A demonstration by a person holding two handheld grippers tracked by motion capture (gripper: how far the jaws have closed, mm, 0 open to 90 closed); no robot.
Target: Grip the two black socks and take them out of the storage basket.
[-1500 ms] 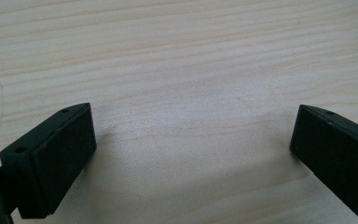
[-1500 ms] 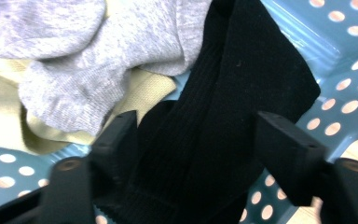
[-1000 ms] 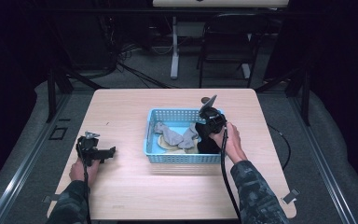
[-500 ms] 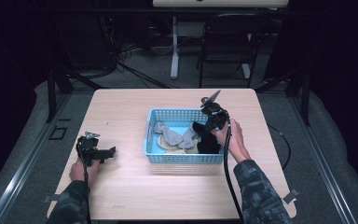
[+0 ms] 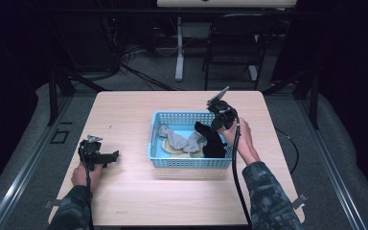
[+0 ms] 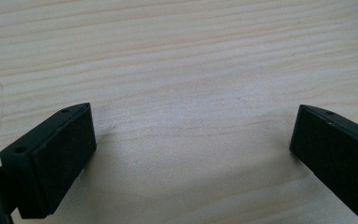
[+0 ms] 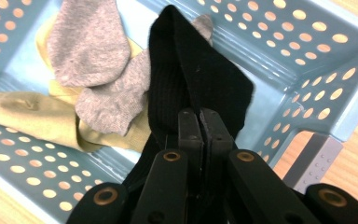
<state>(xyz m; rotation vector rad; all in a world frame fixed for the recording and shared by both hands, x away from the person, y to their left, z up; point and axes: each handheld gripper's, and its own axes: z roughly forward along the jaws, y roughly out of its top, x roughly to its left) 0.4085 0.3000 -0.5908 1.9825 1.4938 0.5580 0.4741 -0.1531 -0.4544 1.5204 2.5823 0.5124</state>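
High view: right claw [image 5: 210, 128] lifted black sock [image 5: 210, 140] higher.

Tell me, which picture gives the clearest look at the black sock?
The right gripper view: the black sock hangs close up, pinched in the right hand-held gripper. The high view shows it small and dark over the blue basket. The left gripper view faces the table.

**Basket at table centre, socks inside**

The basket [image 5: 190, 160] sits on the table [image 5: 124, 191] at mid-frame, slightly right of centre; inside it, two socks [image 5: 175, 139] lie toward the left over another sock [image 7: 23, 114] along the bottom; a further sock [image 5: 210, 141] lies at the right end; the right gripper [image 5: 215, 125] is above that end; the left gripper [image 5: 112, 155] rests at lower left, well apart from the basket.
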